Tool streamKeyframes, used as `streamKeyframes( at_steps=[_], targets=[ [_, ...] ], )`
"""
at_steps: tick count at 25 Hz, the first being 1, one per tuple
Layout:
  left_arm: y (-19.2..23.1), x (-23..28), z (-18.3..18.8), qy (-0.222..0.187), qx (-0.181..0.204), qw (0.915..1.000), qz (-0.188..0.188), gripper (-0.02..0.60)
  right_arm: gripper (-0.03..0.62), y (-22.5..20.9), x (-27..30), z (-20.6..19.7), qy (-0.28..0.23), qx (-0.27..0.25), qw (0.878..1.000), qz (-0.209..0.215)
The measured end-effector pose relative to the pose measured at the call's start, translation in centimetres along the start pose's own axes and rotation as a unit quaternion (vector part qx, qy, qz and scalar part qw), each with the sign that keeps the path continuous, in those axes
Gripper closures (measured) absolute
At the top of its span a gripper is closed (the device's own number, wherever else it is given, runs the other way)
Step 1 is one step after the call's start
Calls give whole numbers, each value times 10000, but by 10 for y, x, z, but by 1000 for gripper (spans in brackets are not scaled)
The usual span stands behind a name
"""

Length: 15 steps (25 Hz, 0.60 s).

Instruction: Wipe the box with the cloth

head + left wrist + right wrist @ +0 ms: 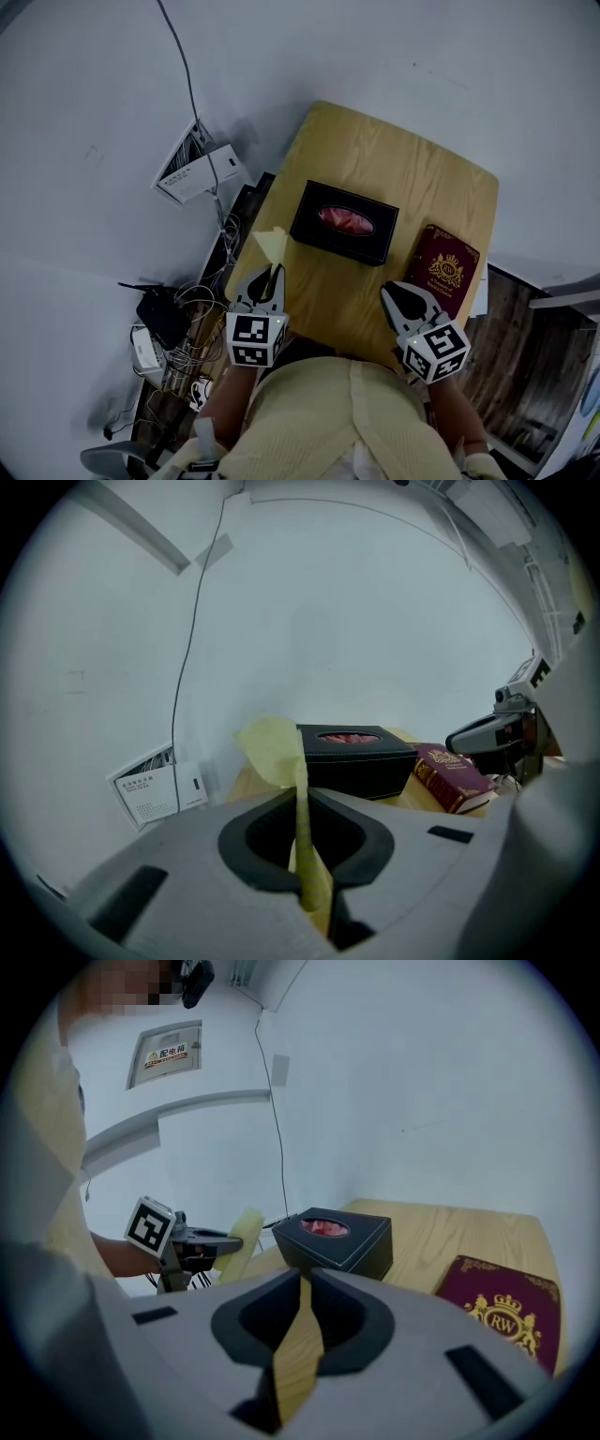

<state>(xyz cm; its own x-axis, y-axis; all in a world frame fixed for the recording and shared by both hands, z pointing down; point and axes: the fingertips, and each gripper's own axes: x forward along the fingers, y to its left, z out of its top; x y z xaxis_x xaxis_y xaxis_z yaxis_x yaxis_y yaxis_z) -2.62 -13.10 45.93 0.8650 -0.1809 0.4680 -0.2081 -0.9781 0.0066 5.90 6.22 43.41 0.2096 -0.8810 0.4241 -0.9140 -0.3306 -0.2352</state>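
My left gripper (302, 794) is clamped on the yellow cloth (272, 747). The cloth runs as a thin strip between the jaws and fans out above their tips. In the head view it sits over the left edge of the wooden table (375, 150), just off the near left corner of the box (309, 220), and I cannot tell whether it touches that corner. My right gripper (302, 1279) has its jaws drawn together with nothing in them; only a sliver of tabletop shows through the slit.

The black box stands about mid-table, turned a little askew to the table's sides. Bare wood lies open beyond it up to the far edge. A narrower bare strip lies on the near side, between the box and my two grippers. To the right, a dark red book (442, 272) with a gold crest lies flat near the right edge, just beside the box with a slim gap of wood between them.

Off the left edge there is little room. A tangle of cables and adapters (178, 319) crowds a dark ledge there, and a white wall unit (192, 169) hangs further out with a cable running up from it.

The box has an oval opening in its top, and pink tissue (345, 219) fills that opening.
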Motion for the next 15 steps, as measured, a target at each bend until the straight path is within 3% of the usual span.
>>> streamKeyframes(
  at_steps=[15],
  targets=[
    [-15,6,-1,60,-37,9998,-192,552,563,-8,1,-11,188,101,9996,-198]
  ],
)
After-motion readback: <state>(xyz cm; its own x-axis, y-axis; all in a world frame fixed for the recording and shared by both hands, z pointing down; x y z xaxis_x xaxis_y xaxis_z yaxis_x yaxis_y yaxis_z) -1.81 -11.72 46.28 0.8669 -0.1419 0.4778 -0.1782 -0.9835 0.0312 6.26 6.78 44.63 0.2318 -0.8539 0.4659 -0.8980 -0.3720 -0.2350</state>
